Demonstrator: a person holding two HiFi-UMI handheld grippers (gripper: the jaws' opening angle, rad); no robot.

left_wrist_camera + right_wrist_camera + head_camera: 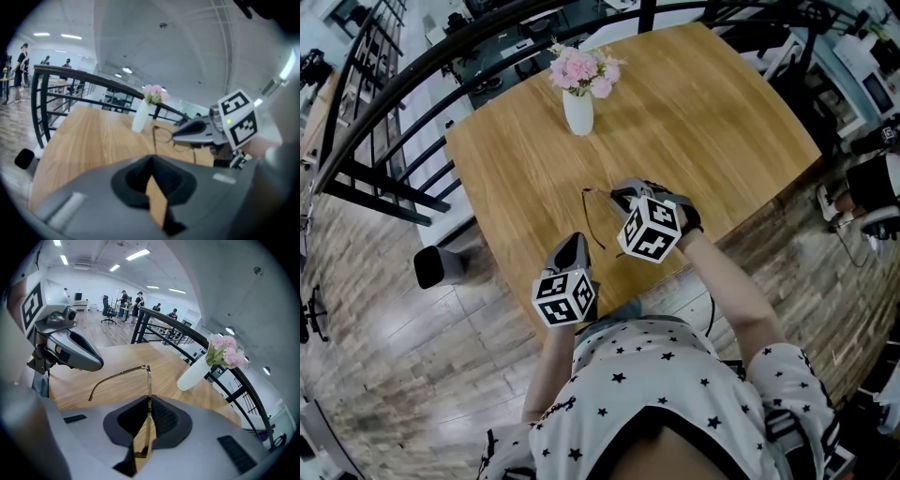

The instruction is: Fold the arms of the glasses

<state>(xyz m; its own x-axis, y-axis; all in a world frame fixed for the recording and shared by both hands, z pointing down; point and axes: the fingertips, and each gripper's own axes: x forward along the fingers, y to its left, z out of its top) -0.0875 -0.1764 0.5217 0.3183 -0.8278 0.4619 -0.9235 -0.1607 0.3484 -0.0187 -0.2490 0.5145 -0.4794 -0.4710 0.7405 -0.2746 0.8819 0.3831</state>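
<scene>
Wooden table [722, 122] with a white vase [578, 112] of pink flowers, and the glasses [147, 380] are near its front edge, in the right gripper [146, 418]. Its jaws are clamped on the thin gold frame, edge-on between the pads. One temple arm [117, 376] sticks out sideways toward the left gripper [152, 180], so that one's clearly not folded yet. From the left gripper view I think the second arm is open too, but it's thin and blurry there, so don't quote me. It also looks like the glasses are held just off the wood rather than resting on it.

The left gripper's jaws are pressed together with nothing in them, and it's hovering close beside the right one.

My read: we're at the start of the folding, one side holding, the other about to push. Next move would be the closed left tip nudging that open arm in toward the lenses, gently around the hinge, while the right grip doesn't let the frame twist.
</scene>
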